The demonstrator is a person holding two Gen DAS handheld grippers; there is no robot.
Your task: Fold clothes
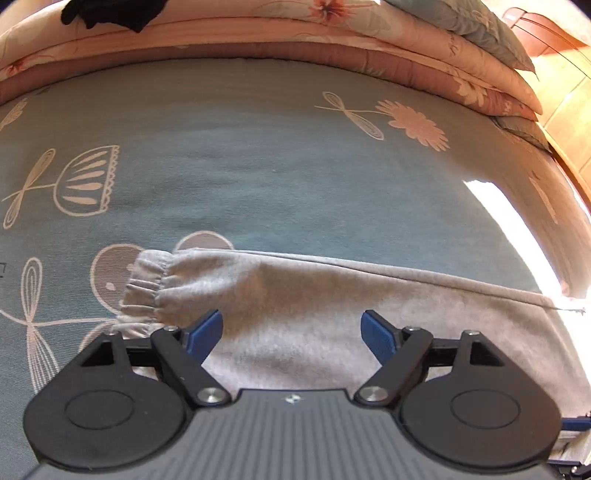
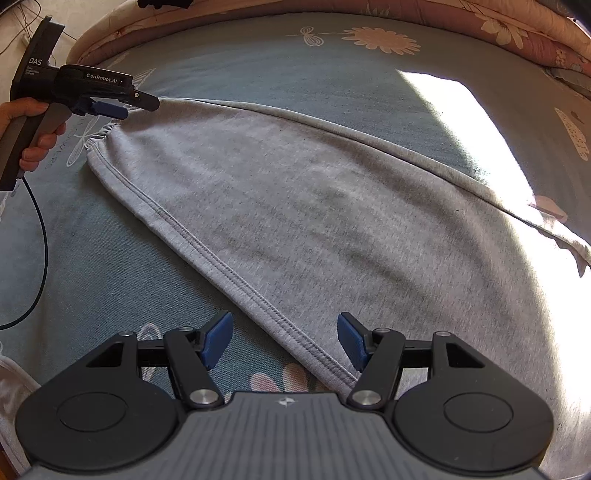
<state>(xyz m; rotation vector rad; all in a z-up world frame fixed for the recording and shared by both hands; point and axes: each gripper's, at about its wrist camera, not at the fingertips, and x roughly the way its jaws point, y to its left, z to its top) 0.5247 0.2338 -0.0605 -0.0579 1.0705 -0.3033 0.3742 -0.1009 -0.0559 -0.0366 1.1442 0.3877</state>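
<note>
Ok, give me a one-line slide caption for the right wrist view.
Open right tongs over the seamed edge of grey sweatpants on a floral bedsheet; left tongs at the cuff.

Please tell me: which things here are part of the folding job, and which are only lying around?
Part of the job:
- grey pants
- left gripper, open
- right gripper, open

Only lying around:
- bed sheet
- folded quilts
- black cloth
- cable

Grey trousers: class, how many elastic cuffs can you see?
1: the gathered cuff at the leg's left end, beside the left gripper. A second may lie hidden underneath.
</note>
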